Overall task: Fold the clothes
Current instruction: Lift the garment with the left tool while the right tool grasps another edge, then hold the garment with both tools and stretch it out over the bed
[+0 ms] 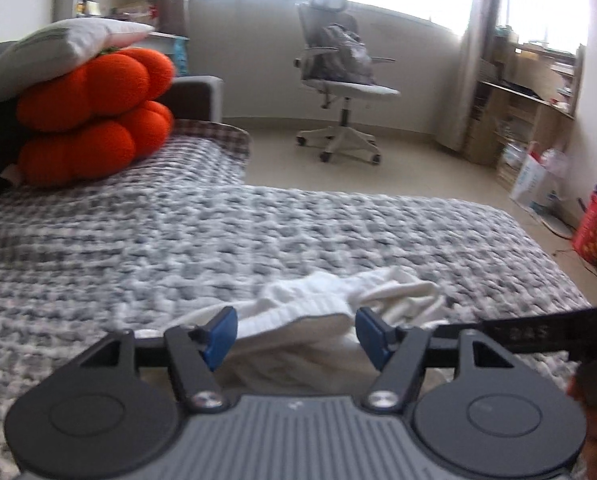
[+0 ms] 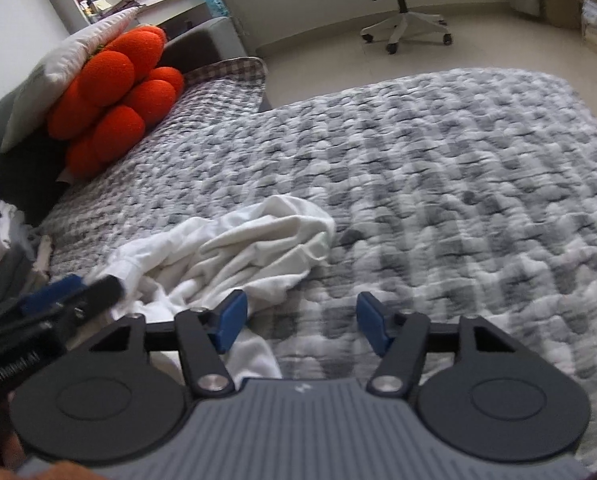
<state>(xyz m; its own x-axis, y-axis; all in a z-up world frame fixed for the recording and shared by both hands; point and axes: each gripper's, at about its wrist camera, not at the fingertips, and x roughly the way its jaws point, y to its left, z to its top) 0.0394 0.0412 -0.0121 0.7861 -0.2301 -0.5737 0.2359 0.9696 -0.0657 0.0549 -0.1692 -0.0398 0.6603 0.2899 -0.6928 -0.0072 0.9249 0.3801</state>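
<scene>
One white garment [image 2: 234,248] lies crumpled, unfolded, on the bed [image 2: 458,168]; both claws gape empty, left claw [image 1: 294,334] over it, right claw [image 2: 302,322] beside.

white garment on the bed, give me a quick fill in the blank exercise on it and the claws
1. The crumpled garment lying on the checked bedspread is ____ in colour.
2. The left claw has its fingers spread, so it is ____.
3. The pads of the right claw are ____ in colour.
4. The white pillow rests on top of an ____ plush cushion.

Missing words: white; open; blue; orange
</scene>
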